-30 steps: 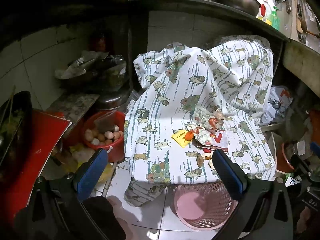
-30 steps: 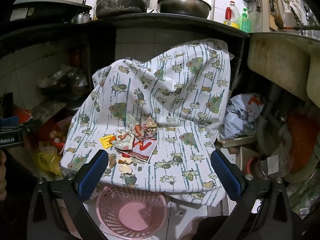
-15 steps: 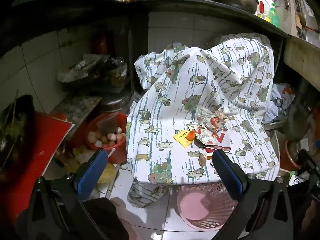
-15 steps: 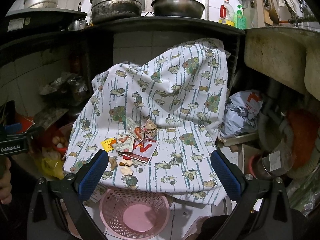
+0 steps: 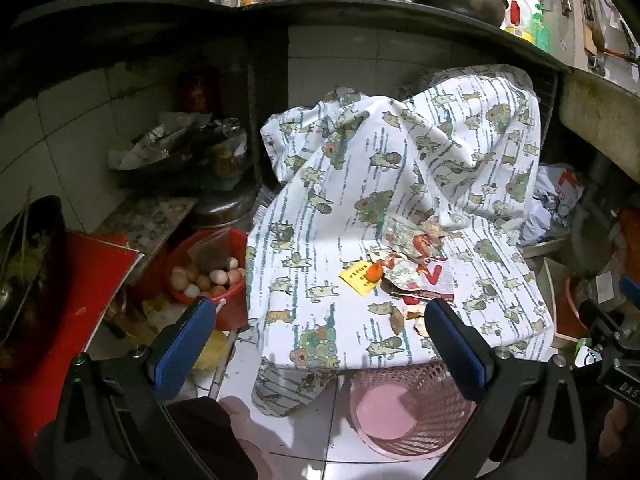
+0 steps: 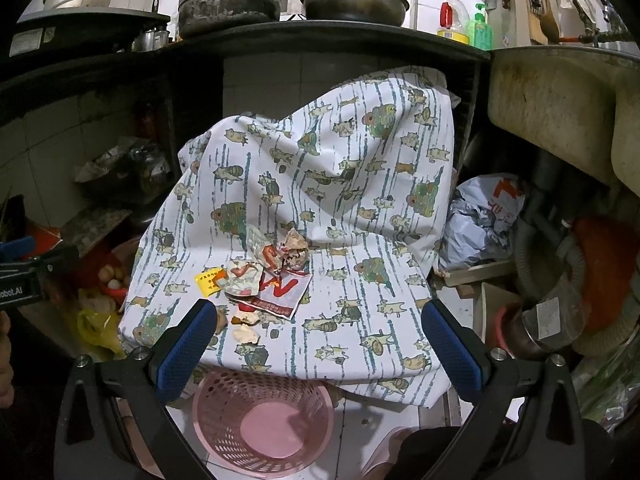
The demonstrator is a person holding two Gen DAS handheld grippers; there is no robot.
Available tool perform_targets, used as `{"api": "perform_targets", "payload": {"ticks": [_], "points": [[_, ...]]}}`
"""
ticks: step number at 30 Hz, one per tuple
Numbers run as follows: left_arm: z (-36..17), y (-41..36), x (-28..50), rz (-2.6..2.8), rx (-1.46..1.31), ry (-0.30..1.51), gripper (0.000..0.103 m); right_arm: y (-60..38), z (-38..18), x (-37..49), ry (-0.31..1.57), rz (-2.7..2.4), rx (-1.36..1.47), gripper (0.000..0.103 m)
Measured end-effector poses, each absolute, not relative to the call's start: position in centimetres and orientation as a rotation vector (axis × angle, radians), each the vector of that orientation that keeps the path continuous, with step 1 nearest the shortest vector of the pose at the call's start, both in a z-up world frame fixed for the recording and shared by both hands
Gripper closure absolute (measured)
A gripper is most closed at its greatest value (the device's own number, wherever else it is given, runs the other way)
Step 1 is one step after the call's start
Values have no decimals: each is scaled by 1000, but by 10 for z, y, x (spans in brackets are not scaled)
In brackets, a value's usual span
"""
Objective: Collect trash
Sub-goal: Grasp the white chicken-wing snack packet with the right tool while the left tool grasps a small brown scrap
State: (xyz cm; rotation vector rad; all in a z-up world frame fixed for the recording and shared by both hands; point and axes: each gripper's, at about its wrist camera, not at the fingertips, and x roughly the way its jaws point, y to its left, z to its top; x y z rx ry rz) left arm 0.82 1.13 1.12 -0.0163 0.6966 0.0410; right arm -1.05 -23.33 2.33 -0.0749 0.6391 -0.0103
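Note:
A heap of crumpled wrappers (image 5: 412, 268) (image 6: 272, 276) lies on a patterned cloth (image 5: 400, 184) (image 6: 328, 184) draped over a low surface. Beside the heap lie a yellow note (image 5: 358, 278) (image 6: 210, 280), an orange scrap (image 5: 375, 271) and pale peel bits (image 6: 246, 332). A pink mesh basket (image 5: 404, 412) (image 6: 262, 420) stands on the floor below the cloth's front edge. My left gripper (image 5: 316, 344) is open, near and left of the heap. My right gripper (image 6: 318, 344) is open above the basket, with nothing between its fingers.
A red bowl of eggs (image 5: 208, 276) and a red board (image 5: 80, 304) sit on the left. A dark counter (image 6: 320, 36) with pots overhangs the cloth. A stone sink (image 6: 560, 104), pipes and a crumpled bag (image 6: 484, 216) crowd the right. The floor is white tile (image 5: 288, 412).
Both cameras have drifted slightly back and up, so the cloth and trash sit a bit lower and smaller. Both grippers stay open; nothing was picked up.

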Motion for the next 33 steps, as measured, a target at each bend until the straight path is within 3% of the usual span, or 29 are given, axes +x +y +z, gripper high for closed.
{"api": "perform_targets", "payload": {"ticks": [9,13,15,17,18,19,21,29,33], "points": [[40,6,53,67,33,686,0,-230,40,68,880,165,-94,0],[20,-8,102,-25,83,822,2,-228,23,121,1010,226,-41,17],[1,-13,124,-35,71,878,3,-228,7,141,1053,227,-13,19],[-23,-15,143,-76,14,962,11,-232,-10,155,1061,204,13,23],[-38,-17,152,-96,-16,1029,24,-235,-19,161,1065,193,32,24],[-52,-20,160,-104,-32,1101,47,-238,-25,164,1075,184,49,25],[-80,-26,174,-135,-83,1223,67,-246,-42,174,1136,172,95,30],[-132,-53,206,-223,-171,1400,63,-267,-66,209,1185,152,197,33],[-159,-50,213,-182,-202,1482,67,-273,-73,223,1221,142,251,33]]}}
